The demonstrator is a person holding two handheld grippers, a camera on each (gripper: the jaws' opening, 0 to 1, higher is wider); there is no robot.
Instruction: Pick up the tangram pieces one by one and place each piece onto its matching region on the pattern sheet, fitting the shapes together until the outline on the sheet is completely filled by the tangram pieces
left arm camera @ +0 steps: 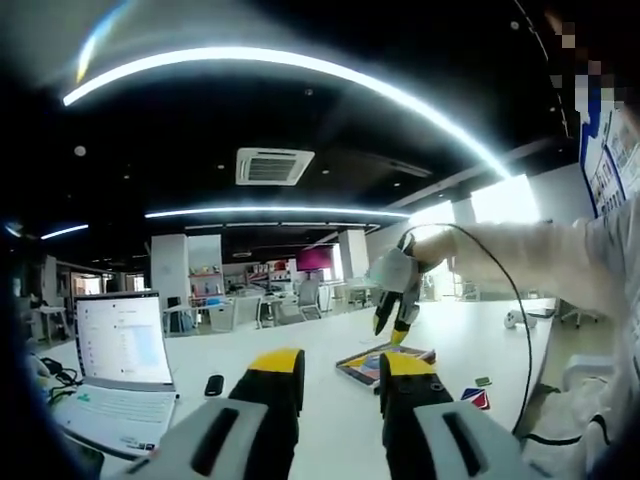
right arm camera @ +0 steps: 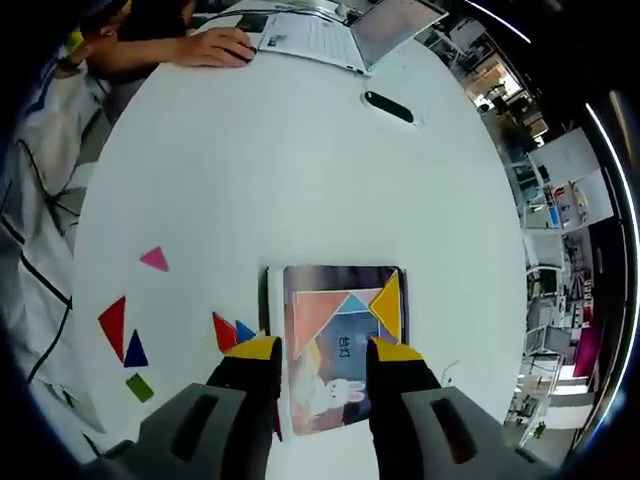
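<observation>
The pattern sheet (right arm camera: 345, 400) lies on the white table right under my right gripper (right arm camera: 322, 350), whose jaws stand open and empty above it. On the sheet's figure I see an orange area (right arm camera: 310, 315), a small cyan triangle (right arm camera: 352, 302) and a yellow shape (right arm camera: 388, 305). Loose pieces lie left of it: a red triangle (right arm camera: 222, 330), a blue triangle (right arm camera: 244, 331), a pink triangle (right arm camera: 153, 260), another red triangle (right arm camera: 113, 325), a dark blue triangle (right arm camera: 135, 350) and a green square (right arm camera: 140, 387). My left gripper (left arm camera: 340, 365) is open, raised, facing the room. Beyond it the right gripper (left arm camera: 395, 315) hovers over the sheet (left arm camera: 385, 362).
An open laptop (left arm camera: 120, 370) (right arm camera: 350, 35) sits at the table's far side, with a person's hand (right arm camera: 215, 45) resting beside it. A small black object (right arm camera: 388, 107) (left arm camera: 214, 384) lies on the table. A white sleeve (left arm camera: 540, 260) and a black cable (left arm camera: 520, 330) reach in from the right.
</observation>
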